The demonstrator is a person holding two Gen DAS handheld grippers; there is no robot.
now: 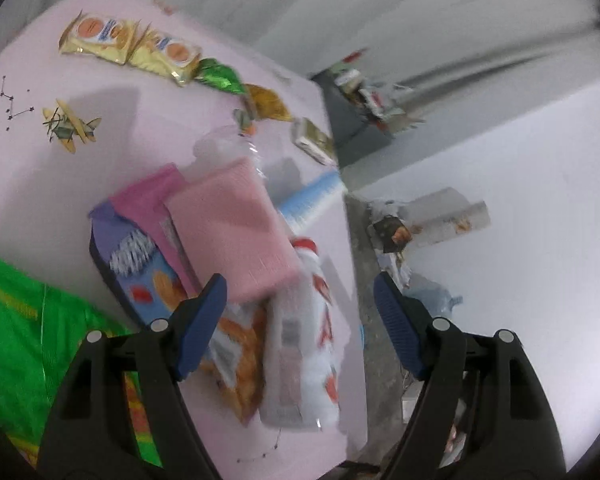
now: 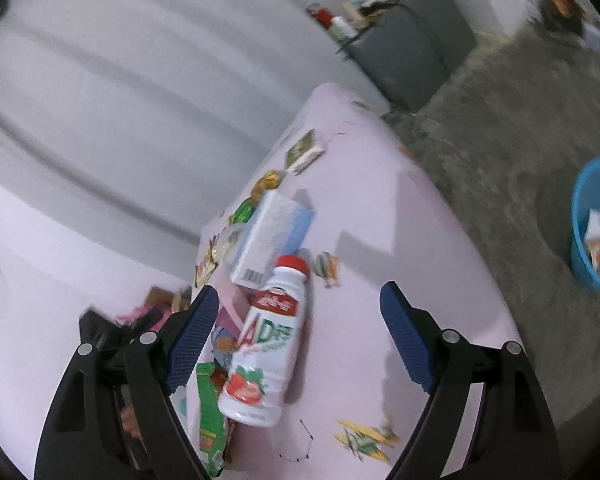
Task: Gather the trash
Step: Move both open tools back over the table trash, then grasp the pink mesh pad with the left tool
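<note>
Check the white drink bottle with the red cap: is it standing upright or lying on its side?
Lying on its side. In the right wrist view the white drink bottle rests lengthwise on the pink tablecloth, red cap pointing away from the camera.

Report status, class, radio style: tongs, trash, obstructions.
Left tongs open, empty. Right tongs open, empty, above white bottle. Wrappers and boxes piled on pink table. Blue bin on floor, partly filled. Nothing blocking.

Bottle [image 2: 266, 344] on table [image 2: 420, 240] btwn wrappers [image 2: 210, 408]; bin [image 2: 580, 240] on floor, right.
</note>
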